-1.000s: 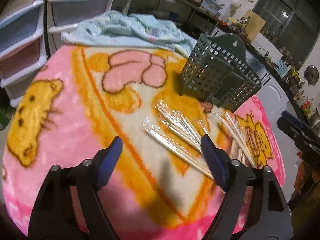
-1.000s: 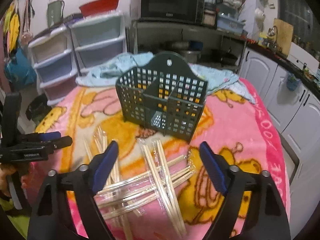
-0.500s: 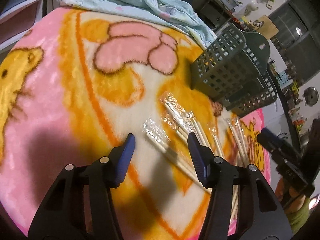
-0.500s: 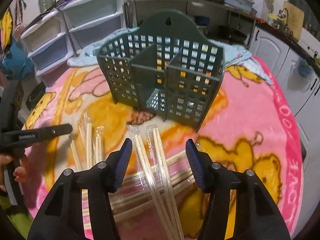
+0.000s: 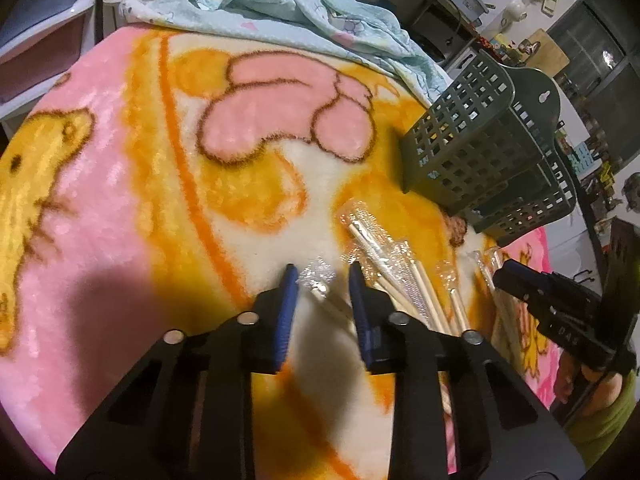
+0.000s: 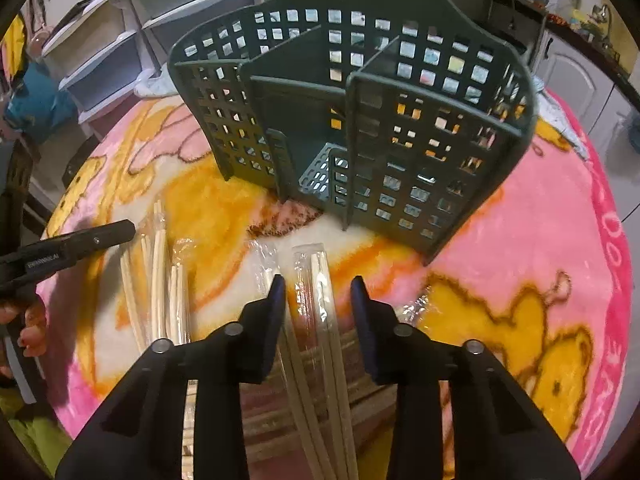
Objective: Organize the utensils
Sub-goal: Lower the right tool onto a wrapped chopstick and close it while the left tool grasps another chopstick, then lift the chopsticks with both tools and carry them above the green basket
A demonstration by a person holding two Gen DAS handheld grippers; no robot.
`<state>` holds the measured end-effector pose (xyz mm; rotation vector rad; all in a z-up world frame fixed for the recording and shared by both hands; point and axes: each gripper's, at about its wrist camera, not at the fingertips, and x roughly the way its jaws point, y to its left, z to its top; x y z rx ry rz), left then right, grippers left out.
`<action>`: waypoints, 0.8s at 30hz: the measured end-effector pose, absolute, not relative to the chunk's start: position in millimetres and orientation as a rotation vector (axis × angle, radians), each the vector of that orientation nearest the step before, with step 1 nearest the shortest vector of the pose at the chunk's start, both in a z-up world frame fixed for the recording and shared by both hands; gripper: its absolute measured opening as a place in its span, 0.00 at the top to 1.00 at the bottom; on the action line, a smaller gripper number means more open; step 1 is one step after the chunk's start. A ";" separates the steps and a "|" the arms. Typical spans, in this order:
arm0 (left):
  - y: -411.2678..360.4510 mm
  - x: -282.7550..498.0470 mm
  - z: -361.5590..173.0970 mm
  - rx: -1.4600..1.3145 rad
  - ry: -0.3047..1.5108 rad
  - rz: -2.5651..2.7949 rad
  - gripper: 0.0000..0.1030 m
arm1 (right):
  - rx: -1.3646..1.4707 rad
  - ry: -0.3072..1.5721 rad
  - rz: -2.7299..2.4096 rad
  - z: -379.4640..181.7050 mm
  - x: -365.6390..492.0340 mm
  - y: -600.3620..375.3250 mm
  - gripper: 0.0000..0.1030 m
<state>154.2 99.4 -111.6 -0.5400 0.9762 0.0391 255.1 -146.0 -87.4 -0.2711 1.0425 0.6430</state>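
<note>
Left gripper [image 5: 322, 280]: jaws have just been closing and now straddle 1 wrapped chopstick pair [image 5: 318, 286], contact unconfirmed. Right gripper [image 6: 318, 290]: jaws likewise narrowing astride another wrapped pair [image 6: 314, 280], gaps remaining. Green caddy [image 6: 360, 120] stands beyond both, awaiting loading.

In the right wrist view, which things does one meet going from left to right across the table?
The other black gripper → loose wrapped wooden chopsticks → clear-wrapped chopstick pair between the right gripper's blue pads → dark green perforated plastic utensil holder → pink cartoon-print blanket's edge.
</note>
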 end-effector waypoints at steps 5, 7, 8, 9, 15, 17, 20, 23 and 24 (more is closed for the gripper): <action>99.1 154.4 -112.5 -0.515 0.962 0.040 0.89 | -0.258 1.077 0.667 -91.4 263.6 -146.1 0.87; 98.2 155.0 -112.4 -0.499 0.957 0.039 0.90 | -0.253 1.084 0.670 -92.5 264.6 -146.5 0.88; 98.0 155.6 -112.4 -0.495 0.956 0.038 0.92 | -0.250 1.085 0.673 -92.8 265.0 -146.9 0.89; 98.9 156.1 -112.3 -0.492 0.952 0.034 0.93 | -0.248 1.080 0.669 -92.9 264.7 -146.7 0.89; 100.2 157.5 -110.7 -0.488 0.945 0.020 0.97 | -0.229 1.029 0.661 -81.3 260.0 -156.2 0.90; 100.4 157.6 -108.5 -0.488 0.940 0.014 0.97 | -0.223 1.006 0.651 -74.5 258.0 -160.0 0.90; 102.4 156.4 -101.6 -0.479 0.921 0.008 0.97 | -0.219 0.967 0.645 -63.6 254.3 -165.1 0.90; 108.5 154.5 -91.7 -0.478 0.892 0.012 0.98 | -0.221 0.931 0.629 -52.9 250.9 -170.4 0.90; 110.0 154.1 -89.3 -0.479 0.886 0.013 0.98 | -0.217 0.919 0.626 -49.1 249.5 -172.5 0.90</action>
